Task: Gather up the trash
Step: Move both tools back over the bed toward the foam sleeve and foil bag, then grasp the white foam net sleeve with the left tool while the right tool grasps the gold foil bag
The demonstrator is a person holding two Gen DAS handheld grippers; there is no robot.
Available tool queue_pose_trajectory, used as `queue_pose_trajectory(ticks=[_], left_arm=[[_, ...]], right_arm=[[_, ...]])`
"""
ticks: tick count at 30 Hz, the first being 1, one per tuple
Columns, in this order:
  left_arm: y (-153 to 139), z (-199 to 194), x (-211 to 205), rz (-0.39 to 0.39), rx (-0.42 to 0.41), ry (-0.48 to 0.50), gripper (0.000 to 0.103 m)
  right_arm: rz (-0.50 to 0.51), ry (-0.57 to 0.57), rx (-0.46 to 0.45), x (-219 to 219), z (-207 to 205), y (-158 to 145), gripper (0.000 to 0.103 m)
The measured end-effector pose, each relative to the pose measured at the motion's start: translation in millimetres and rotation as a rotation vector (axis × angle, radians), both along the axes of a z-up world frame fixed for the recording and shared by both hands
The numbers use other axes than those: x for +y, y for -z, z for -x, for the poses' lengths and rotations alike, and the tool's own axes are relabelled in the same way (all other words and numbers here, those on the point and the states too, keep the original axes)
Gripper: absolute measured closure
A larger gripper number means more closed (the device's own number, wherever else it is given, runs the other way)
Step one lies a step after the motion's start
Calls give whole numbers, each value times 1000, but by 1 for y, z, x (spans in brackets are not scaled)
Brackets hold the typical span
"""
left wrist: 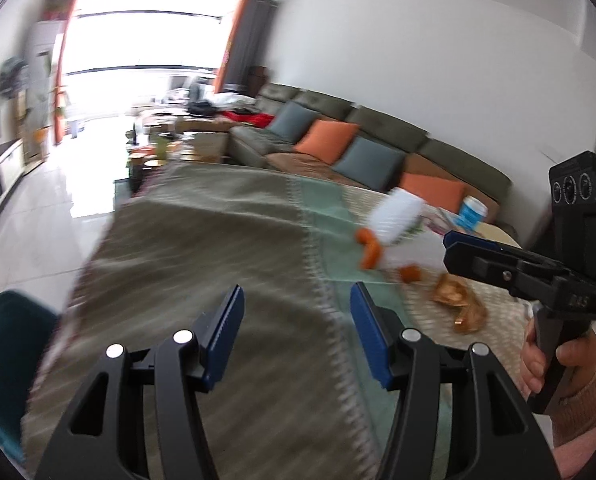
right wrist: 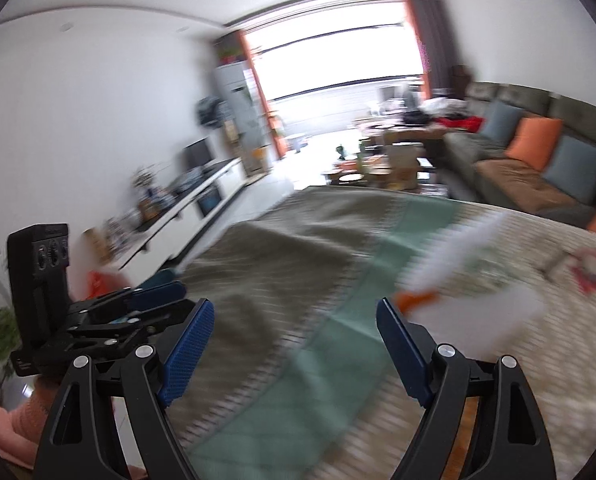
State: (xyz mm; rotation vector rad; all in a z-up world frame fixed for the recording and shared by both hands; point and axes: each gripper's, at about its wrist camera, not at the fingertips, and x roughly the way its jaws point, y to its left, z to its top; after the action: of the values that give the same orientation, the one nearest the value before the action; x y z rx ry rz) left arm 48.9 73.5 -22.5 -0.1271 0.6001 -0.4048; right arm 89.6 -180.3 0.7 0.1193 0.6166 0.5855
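Motion blur softens both views, so the white bottle with orange fittings (left wrist: 394, 220) on the far right of the table shows only as a pale streak in the right wrist view (right wrist: 454, 256). The crumpled golden wrapper (left wrist: 458, 300), glossy and creased, lies near the bottle on the woven tablecloth (left wrist: 202, 248); only the left wrist view shows it, along with a blue-labelled tub (left wrist: 472, 210) beyond. The cloth is grey-brown with a smooth green band (right wrist: 338, 320). The left gripper (left wrist: 296, 336) stands partly open, its ribbed blue pads holding nothing. The right gripper (right wrist: 294, 344) stands wide open, likewise bare. A hand (left wrist: 538, 364), cut off at the frame edge, grips the right tool's black handle.
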Motion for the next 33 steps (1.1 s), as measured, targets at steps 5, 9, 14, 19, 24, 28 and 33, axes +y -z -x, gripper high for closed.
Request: queue_pose_trajectory(ticks=[5, 9, 14, 19, 24, 28, 33], left_arm=[[7, -12, -42, -24, 22, 112, 47], [10, -22, -82, -53, 34, 198, 47], [16, -34, -117, -83, 39, 254, 47], [13, -50, -141, -113, 28, 288, 47], [17, -66, -166, -178, 28, 308, 47], [25, -77, -179, -224, 46, 316, 48], [28, -85, -180, -233, 68, 301, 63]], right_arm=[[20, 175, 38, -65, 3, 15, 20], [25, 274, 101, -107, 4, 33, 20], [39, 298, 157, -122, 6, 52, 20], [48, 283, 184, -120, 8, 59, 20], [45, 272, 216, -123, 1, 67, 20], [46, 258, 232, -121, 2, 70, 21], [37, 248, 238, -121, 4, 73, 28]])
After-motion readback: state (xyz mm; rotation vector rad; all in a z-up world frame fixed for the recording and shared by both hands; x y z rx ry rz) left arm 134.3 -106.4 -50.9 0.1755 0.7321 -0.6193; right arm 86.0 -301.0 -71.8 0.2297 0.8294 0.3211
